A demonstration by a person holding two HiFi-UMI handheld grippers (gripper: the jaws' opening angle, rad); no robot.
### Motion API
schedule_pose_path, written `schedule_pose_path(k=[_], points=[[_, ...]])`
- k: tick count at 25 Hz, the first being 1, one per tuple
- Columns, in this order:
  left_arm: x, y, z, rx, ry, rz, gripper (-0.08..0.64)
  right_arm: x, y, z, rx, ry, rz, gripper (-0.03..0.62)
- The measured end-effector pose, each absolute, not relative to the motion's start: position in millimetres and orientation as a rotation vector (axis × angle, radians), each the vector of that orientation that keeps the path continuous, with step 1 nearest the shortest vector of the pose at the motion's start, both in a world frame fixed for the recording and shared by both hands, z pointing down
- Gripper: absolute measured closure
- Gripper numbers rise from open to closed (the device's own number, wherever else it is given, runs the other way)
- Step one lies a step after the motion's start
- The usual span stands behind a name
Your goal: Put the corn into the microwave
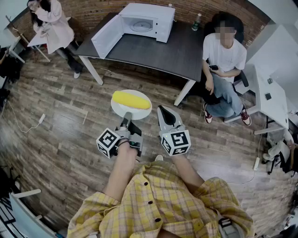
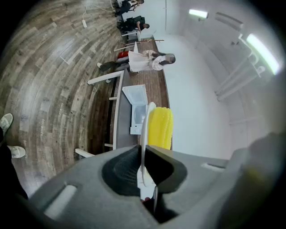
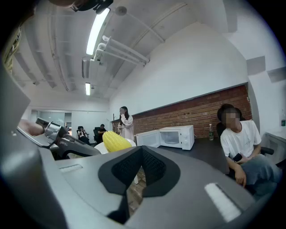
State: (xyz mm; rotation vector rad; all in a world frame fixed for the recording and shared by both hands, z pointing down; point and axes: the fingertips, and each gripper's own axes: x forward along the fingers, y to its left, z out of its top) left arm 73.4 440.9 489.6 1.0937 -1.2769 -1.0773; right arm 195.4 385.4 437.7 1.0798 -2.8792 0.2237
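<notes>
Corn (image 1: 132, 99), one (on one plate (image 1: 120, 109))

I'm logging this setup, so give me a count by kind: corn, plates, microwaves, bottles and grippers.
corn: 1
plate: 1
microwave: 1
bottle: 1
grippers: 2, the left gripper and the right gripper
Total: 6

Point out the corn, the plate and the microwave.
corn (image 1: 132, 99), head view, middle of the yellow cob.
plate (image 1: 122, 113), head view, bare white rim below the cob.
microwave (image 1: 149, 10), head view, its white top panel.
</notes>
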Motion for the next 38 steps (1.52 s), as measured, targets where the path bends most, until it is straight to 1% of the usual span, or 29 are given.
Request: schedule_pose_path(k=[12, 24, 32, 38], points=[[94.4, 432.2, 488.9, 1.074, -1.277, -1.124, 0.538, 220.6, 369.1, 430.2, 1.086, -2.913, 0.212, 0.588], [126.3, 426.7, 487.9, 1.045, -1.32, -1.163, 0.54, 248.6, 354.5, 423.3, 0.99, -2.966, 0.167, 0.588], [112.3, 402.0, 501.3, 1.026, -1.317, -1.159, 0.54, 231.6, 325.6, 429.2, 0.971, -2.972, 0.184, 0.588], [83.1, 356.5, 509.4, 1.031, -1.291, -1.144, 0.538, 197.1, 283.4, 436.3, 0.993, -2.956, 0.167, 0.588]])
